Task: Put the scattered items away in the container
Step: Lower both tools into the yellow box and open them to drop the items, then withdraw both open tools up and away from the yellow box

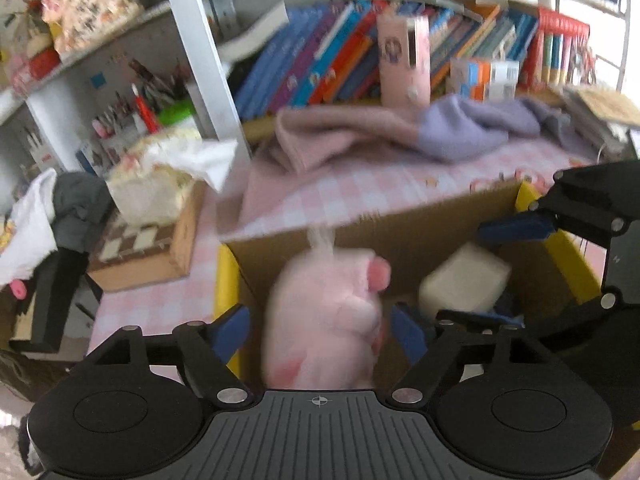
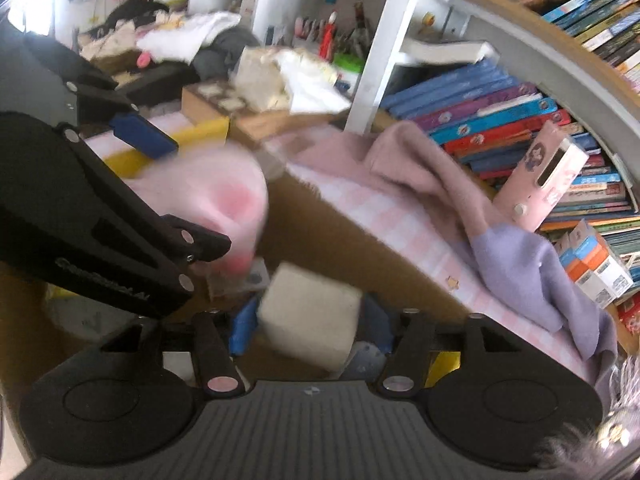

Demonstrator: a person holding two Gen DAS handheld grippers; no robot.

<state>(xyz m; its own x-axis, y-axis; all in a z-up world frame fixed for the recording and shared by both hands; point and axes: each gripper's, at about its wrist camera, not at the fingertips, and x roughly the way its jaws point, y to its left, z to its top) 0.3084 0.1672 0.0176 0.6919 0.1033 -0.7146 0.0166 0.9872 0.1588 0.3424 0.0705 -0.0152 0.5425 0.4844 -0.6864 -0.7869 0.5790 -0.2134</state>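
- Cardboard box (image 1: 424,216) — both grippers reach into it.
- Left gripper (image 1: 322,334) spread wide around a pink plush (image 1: 324,320), over the box.
- Right gripper (image 2: 310,326) clamped on a cream block (image 2: 310,316) inside the box.

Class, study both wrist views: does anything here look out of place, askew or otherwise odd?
Yes. A pink-and-lilac scarf lies crumpled across the checked tablecloth instead of folded. Behind it, a pink box leans askew against the books. A tissue spills loosely from its pack.
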